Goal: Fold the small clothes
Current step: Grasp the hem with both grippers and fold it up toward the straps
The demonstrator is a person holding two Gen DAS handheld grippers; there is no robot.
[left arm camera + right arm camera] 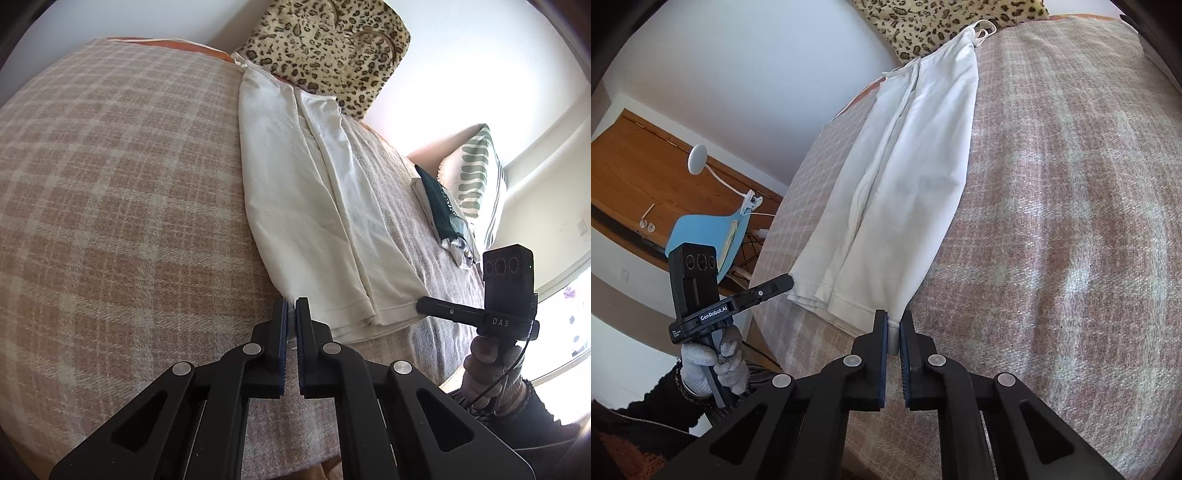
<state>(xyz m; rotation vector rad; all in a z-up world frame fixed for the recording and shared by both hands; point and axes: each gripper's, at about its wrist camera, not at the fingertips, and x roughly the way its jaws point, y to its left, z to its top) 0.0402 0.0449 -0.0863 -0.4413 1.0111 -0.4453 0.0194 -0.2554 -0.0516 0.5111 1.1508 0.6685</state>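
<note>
A white strappy top (306, 206) lies folded lengthwise on the plaid blanket (110, 221), straps toward the leopard pillow. My left gripper (292, 306) is shut on the hem's left corner. My right gripper (894, 321) is shut on the hem's right corner; the top shows in its view (905, 177) on the blanket (1071, 221). Each gripper shows in the other's view, the right gripper (421, 304) at the hem's right end and the left gripper (788, 282) at its left end.
A leopard-print pillow (328, 48) stands at the bed's head. A stack of folded clothes (443, 218) and a green patterned pillow (476, 173) lie to the right. A blue chair (705, 236) and a wooden desk (646, 173) stand beside the bed.
</note>
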